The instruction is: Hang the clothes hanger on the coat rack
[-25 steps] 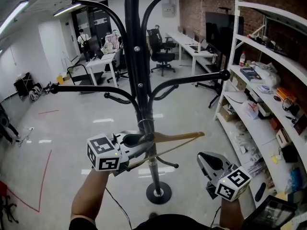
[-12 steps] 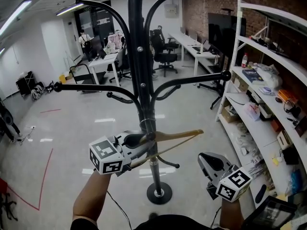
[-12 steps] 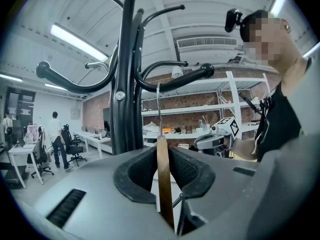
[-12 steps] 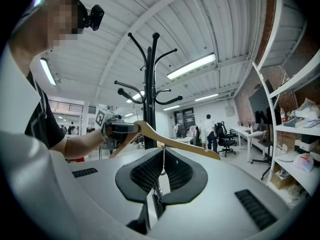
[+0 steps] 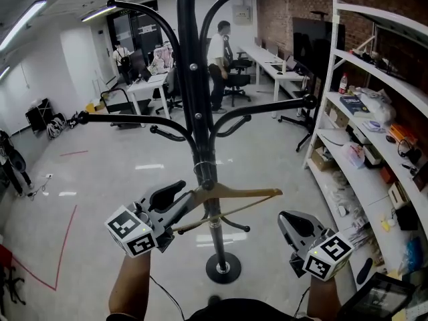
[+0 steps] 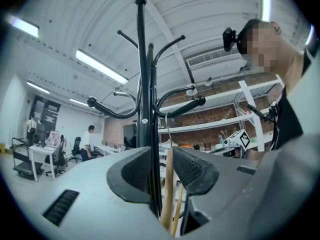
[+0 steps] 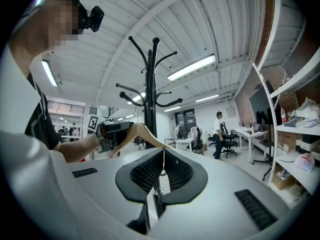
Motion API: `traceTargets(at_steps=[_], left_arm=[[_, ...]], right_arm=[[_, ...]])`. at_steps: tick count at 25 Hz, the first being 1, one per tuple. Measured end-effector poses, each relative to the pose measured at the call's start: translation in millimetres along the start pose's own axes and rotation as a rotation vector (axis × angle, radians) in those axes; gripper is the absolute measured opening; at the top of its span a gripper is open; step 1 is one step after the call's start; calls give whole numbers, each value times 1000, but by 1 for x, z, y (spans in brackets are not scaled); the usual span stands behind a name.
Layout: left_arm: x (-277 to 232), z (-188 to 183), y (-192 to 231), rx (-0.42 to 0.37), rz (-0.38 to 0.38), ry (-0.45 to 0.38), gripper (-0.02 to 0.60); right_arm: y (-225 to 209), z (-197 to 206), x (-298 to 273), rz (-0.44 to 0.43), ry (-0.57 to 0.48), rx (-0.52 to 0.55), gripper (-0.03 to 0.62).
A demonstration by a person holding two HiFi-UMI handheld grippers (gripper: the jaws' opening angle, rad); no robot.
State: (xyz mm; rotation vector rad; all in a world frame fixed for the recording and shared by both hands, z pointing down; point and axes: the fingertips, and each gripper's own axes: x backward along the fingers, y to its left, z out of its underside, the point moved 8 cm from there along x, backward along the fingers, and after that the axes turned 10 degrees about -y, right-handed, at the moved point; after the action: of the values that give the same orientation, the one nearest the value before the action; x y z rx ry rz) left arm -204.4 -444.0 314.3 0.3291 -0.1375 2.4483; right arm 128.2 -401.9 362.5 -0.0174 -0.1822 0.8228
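Note:
A black coat rack point(image 5: 190, 79) stands right in front of me. The wooden clothes hanger point(image 5: 241, 194) sits against its pole just under a metal collar, with its long arm pointing right. My left gripper point(image 5: 182, 196) is at the hanger's left arm. Its jaws are opening, and the wood point(image 6: 168, 194) stands between the pads without being squeezed. The rack pole point(image 6: 142, 74) rises just behind the jaws. My right gripper point(image 5: 289, 218) hovers low at the right, apart from the hanger. In the right gripper view, that gripper point(image 7: 162, 173) is shut on nothing, and the hanger point(image 7: 145, 133) is ahead of it.
White shelving point(image 5: 374, 112) full of small items runs along the right. The rack's round base point(image 5: 222, 267) sits on the glossy floor below my hands. A person point(image 5: 219, 59) stands among desks and office chairs at the back. Curved rack arms point(image 5: 267, 112) reach out left and right.
My left gripper has drawn back to the left and its jaws have spread apart off the hanger. The hanger stays by the pole. A person has walked into view at the back.

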Motion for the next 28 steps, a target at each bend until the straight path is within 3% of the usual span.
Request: traceTargets(at_steps=[6,13,14,15,18,22,28], left_arm=[[58,-15,-14,-80,-255,-43,115],[106,10,-67,5,-419,-83,114],[113,15,-76,32,-445,-90,105],[117,20,-86,60,-463,-94,49],[119,32,-120,96,-465,-73,2],[118,34,-162,125,-366,-74,0],[139,27,-205,49,-270,-32,0]], right_arm=[[3,-1,4,-51,-6,-18,6],[2,10,19,-116,-1,-55,6],[1,12,22,-124,0,-64,6],[1,13,24,-133,1,-71,6],[1,13,28,-164,4,-74,6],[15,16,36,-169,6,-105,6],[62,11,50,-167,3,-87,6]])
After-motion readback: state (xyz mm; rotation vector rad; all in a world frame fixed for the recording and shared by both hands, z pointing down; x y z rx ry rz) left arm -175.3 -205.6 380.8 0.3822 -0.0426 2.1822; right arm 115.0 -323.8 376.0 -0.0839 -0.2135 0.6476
